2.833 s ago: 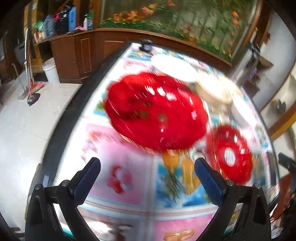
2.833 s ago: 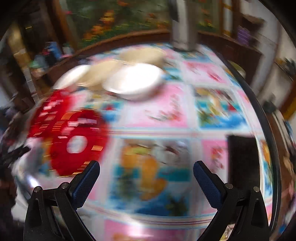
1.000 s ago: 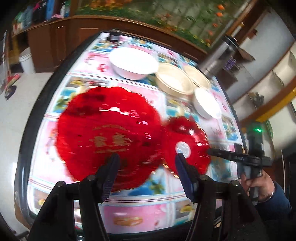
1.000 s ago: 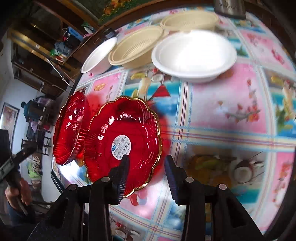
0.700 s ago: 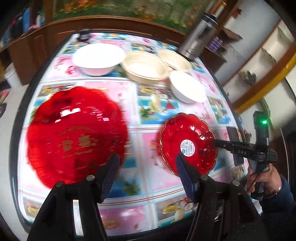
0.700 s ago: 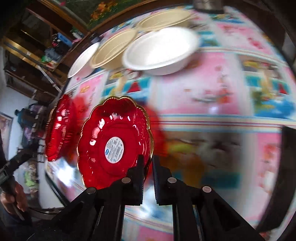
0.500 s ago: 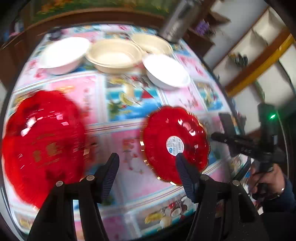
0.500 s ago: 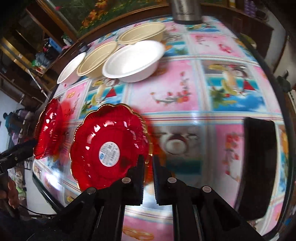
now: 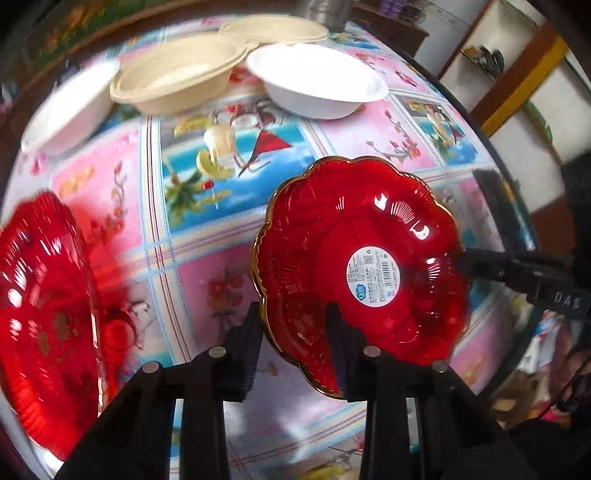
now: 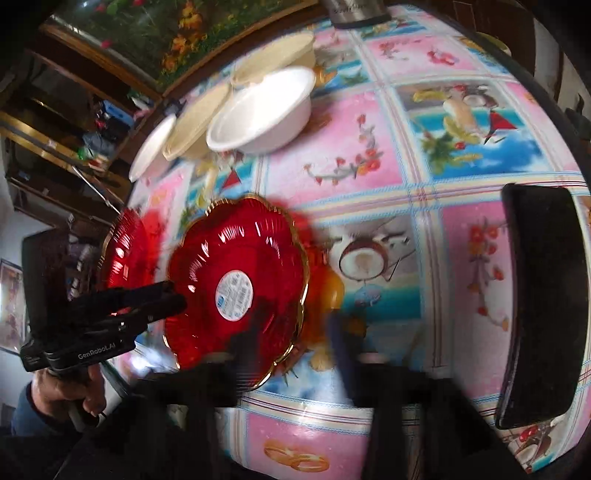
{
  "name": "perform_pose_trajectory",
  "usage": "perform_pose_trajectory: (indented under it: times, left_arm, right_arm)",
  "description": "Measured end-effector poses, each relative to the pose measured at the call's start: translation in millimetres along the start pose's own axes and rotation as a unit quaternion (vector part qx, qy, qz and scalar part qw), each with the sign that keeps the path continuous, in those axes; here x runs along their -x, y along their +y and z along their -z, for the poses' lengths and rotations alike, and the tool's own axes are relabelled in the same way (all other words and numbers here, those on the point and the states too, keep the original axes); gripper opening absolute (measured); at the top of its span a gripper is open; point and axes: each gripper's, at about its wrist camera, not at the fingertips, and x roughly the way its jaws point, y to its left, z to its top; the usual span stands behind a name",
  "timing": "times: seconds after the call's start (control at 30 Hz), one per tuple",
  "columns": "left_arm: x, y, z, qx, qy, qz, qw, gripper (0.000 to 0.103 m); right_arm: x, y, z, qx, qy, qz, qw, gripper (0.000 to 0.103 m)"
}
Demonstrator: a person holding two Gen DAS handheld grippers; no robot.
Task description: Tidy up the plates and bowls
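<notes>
A small red plate with a gold rim and a white label hangs tilted above the tablecloth. My right gripper is shut on its right rim; in the right wrist view the right gripper is smeared by blur. My left gripper straddles the plate's near-left rim and its jaws are closing, with a gap still showing. In the right wrist view the left gripper reaches the small red plate from the left. A large red plate lies at the table's left side.
Two white bowls and two beige bowls stand in a row at the table's far side, near a metal flask. A black slab lies by the right edge. A person's hand holds the left gripper's handle.
My left gripper swung right, away from the large red plate to the small one, and its jaws narrowed around the rim. My right gripper shut on the small plate's rim.
</notes>
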Motion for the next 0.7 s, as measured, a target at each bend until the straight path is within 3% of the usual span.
perform_pose_trajectory:
  times: [0.23,0.7]
  left_arm:
    - [33,-7,5,-0.032,-0.057,-0.044,0.9968,0.032]
    - [70,18,12,-0.004,-0.123,-0.077,0.9895,0.033]
  right_arm:
    - [9,16,0,0.021,-0.019,0.014,1.000,0.010]
    - [13,69,-15,0.088,-0.038,0.016,0.995,0.011]
